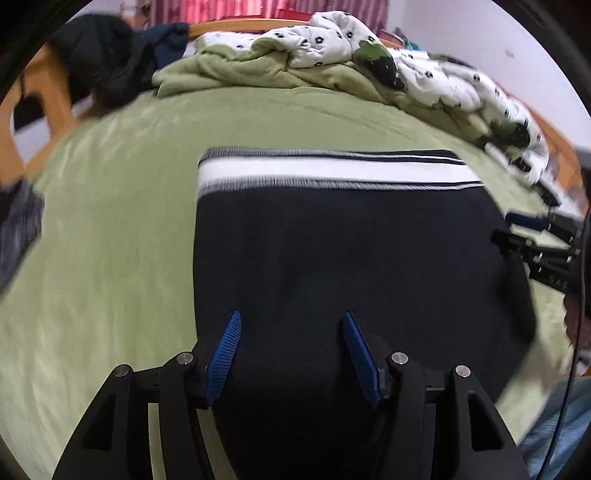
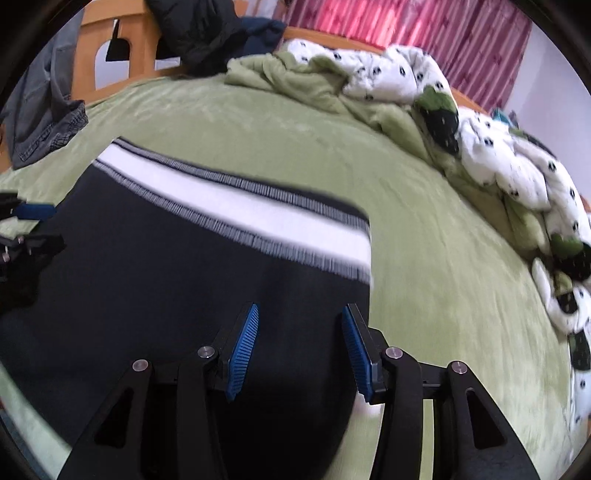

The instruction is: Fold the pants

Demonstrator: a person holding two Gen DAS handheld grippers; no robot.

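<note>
Dark navy pants (image 1: 332, 251) lie flat on the green bedsheet (image 1: 110, 240), folded into a wide block with a white and grey striped band (image 1: 325, 173) along the far edge. My left gripper (image 1: 291, 317) is open over the near part of the pants, its blue pads apart with only flat cloth showing between them. My right gripper (image 2: 301, 308) is open too, over the pants (image 2: 166, 277) near their right edge. The band (image 2: 236, 214) runs slantwise in the right wrist view. Each gripper shows at the other view's edge: right gripper (image 1: 517, 229), left gripper (image 2: 33, 221).
A rumpled white patterned quilt (image 1: 424, 74) and green blanket (image 1: 240, 70) are heaped along the far and right sides of the bed. Dark clothes (image 2: 207, 33) hang over the wooden bed frame (image 2: 129, 55). A grey garment (image 2: 44, 110) lies at the left. Red curtain (image 2: 424, 37) behind.
</note>
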